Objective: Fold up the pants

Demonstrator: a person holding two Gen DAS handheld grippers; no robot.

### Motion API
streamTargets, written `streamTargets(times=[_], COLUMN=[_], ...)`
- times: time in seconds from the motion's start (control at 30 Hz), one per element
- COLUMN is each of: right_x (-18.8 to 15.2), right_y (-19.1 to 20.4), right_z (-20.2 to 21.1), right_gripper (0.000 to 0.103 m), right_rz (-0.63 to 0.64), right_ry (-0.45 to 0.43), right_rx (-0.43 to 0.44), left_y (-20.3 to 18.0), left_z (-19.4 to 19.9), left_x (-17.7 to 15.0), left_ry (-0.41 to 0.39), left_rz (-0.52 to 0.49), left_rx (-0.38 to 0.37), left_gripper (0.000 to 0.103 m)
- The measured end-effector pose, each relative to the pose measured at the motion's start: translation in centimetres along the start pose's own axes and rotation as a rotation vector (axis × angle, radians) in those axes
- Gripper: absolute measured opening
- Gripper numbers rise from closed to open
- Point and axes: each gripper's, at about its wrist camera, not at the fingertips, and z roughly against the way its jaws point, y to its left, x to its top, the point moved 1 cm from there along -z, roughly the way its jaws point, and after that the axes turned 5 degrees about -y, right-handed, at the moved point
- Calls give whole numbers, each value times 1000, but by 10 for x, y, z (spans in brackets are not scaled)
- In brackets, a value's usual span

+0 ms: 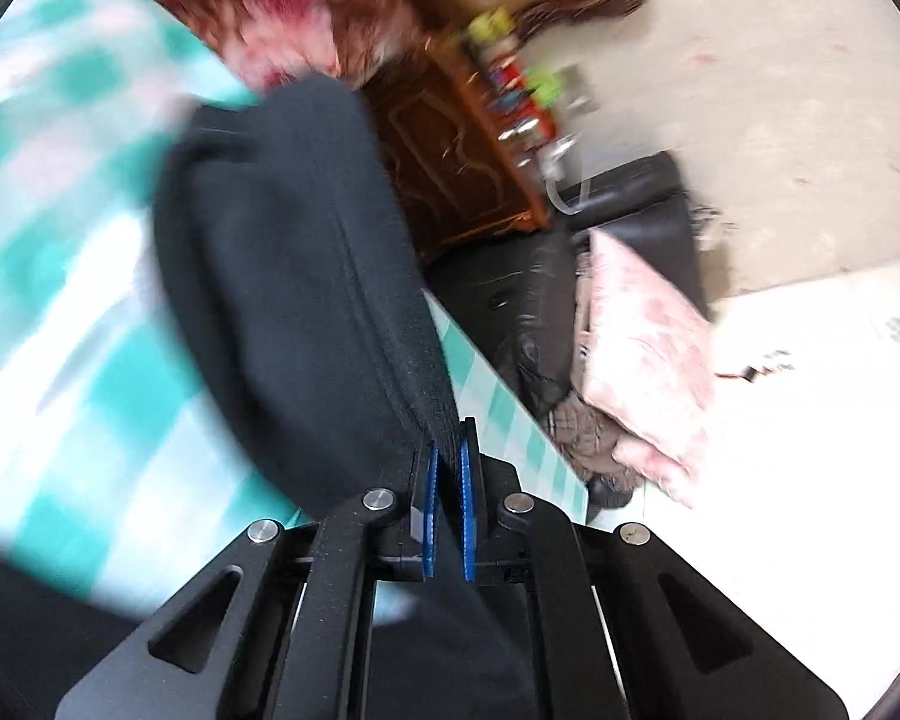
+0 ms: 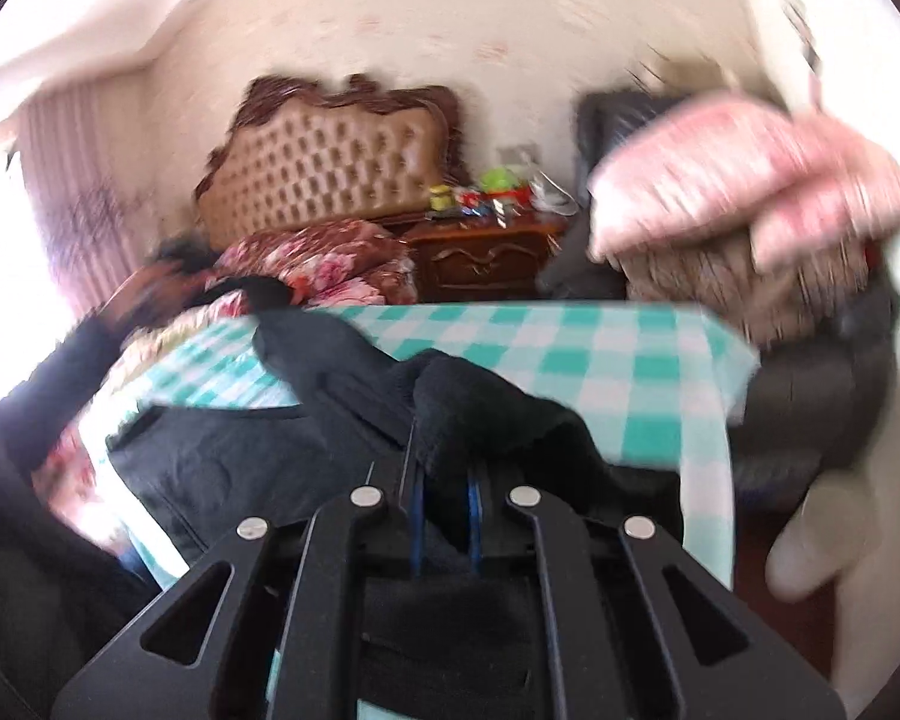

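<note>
My left tool (image 1: 448, 468) pinches an edge of the black pants (image 1: 282, 276). My right tool (image 2: 444, 474) is squeezed on the pants (image 2: 480, 408) too. They lie on the checked desk (image 2: 600, 354), stretching toward 11 o'clock.

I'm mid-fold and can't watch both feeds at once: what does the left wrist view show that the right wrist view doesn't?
Only the left wrist view: the left gripper shut on a seamed edge of the pants, and a white surface at right.

Only the right wrist view: the right gripper shut on a bunched fold of the pants, the tufted headboard in full, and a curtain.

Both: the checked cloth, the nightstand, the pink pillow. Both are motion-blurred.
</note>
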Motion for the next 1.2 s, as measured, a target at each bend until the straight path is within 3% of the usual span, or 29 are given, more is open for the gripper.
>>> streamTargets(times=[0.1,0.2,0.27,0.43,0.47,0.5,0.67,0.77,0.8,0.83,0.87,0.9,1.0,1.07,1.1,1.2], right_x=[-30,-62,-87,-123,-126,-126,-118,-111,-111,-112,-112,-111,-106,-100,-96,-87], right_y=[-27,-41,-46,-46,-44,-42,-27,-34,-34,-34,-35,-33,-21,-14,-9,2], right_z=[2,-2,-5,13,16,22,27,14,7,7,5,3,2,3,3,6], right_gripper=[23,30,37,47,58,79,87,88,87,84,69,56,46,44,43,42], right_rz=[-197,-358,-476,-724,-745,-764,-811,-796,-789,-780,-766,-741,-650,-585,-558,-499], right_ry=[38,94,130,55,38,11,-29,13,31,38,45,57,59,61,61,52], right_rx=[-10,-29,-45,-43,-47,-50,-38,-103,-142,-170,-205,-251,-306,-336,-344,-359], left_y=[60,116,134,147,148,147,152,153,149,146,143,136,106,79,58,26], left_z=[74,97,101,95,94,94,93,92,91,93,95,99,100,93,80,33], left_x=[-72,-142,-168,-181,-179,-180,-185,-192,-191,-191,-192,-192,-188,-181,-173,-155], left_ry=[-22,4,8,-30,-31,-37,-53,-68,-76,-92,-106,-126,-175,-209,-211,-158], left_rz=[17,72,69,-15,-17,-34,-89,-134,-153,-183,-208,-259,-434,-575,-676,-839], left_rx=[-9,20,36,74,72,75,128,190,215,246,272,315,428,504,583,684], left_gripper=[4,4,4,4,4,4,4,14,23,26,27,31,39,52,66,68])
